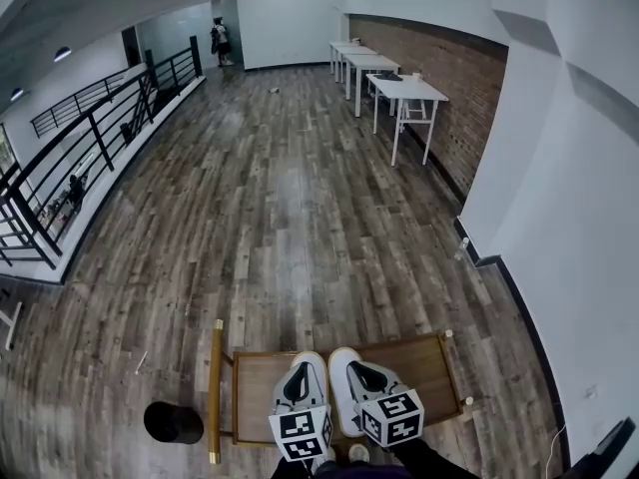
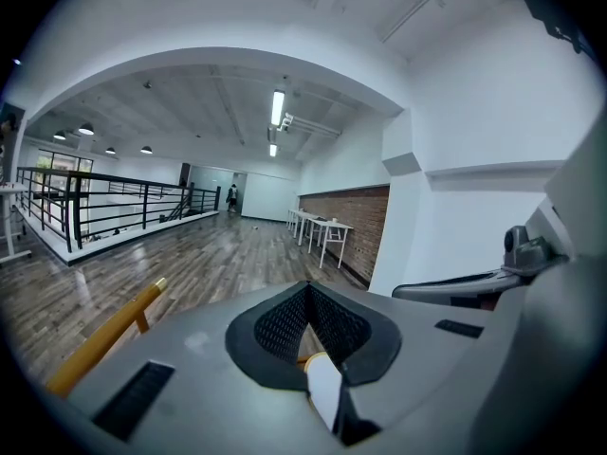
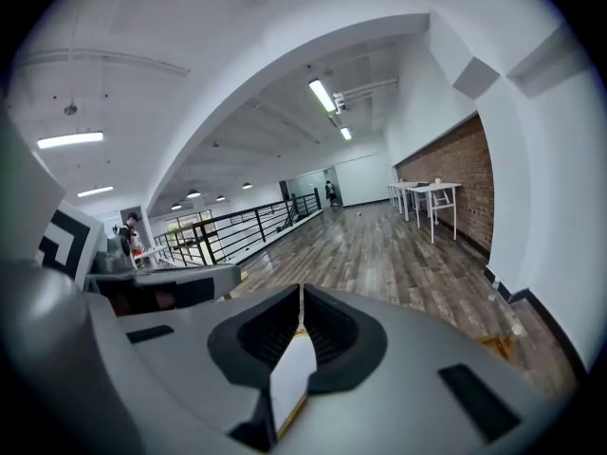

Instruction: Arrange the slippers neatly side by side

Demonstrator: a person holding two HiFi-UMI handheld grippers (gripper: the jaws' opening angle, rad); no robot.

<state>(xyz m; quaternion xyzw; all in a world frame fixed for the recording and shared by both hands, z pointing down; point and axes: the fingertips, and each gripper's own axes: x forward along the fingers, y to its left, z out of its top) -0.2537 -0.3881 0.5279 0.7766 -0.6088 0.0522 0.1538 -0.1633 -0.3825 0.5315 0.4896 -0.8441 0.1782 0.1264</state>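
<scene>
Two white slippers lie side by side on a low wooden rack at the bottom of the head view, the left slipper beside the right slipper. My left gripper reaches over the left one and my right gripper over the right one. In the left gripper view the jaws are together with a white, yellow-edged strip of slipper pinched between them. The right gripper view shows the same: jaws closed on a white slipper edge. The grippers hide most of both slippers.
The rack has a gold-coloured post on its left side. A black round object sits on the wooden floor left of it. White tables line the brick wall far ahead, and a black railing runs along the left.
</scene>
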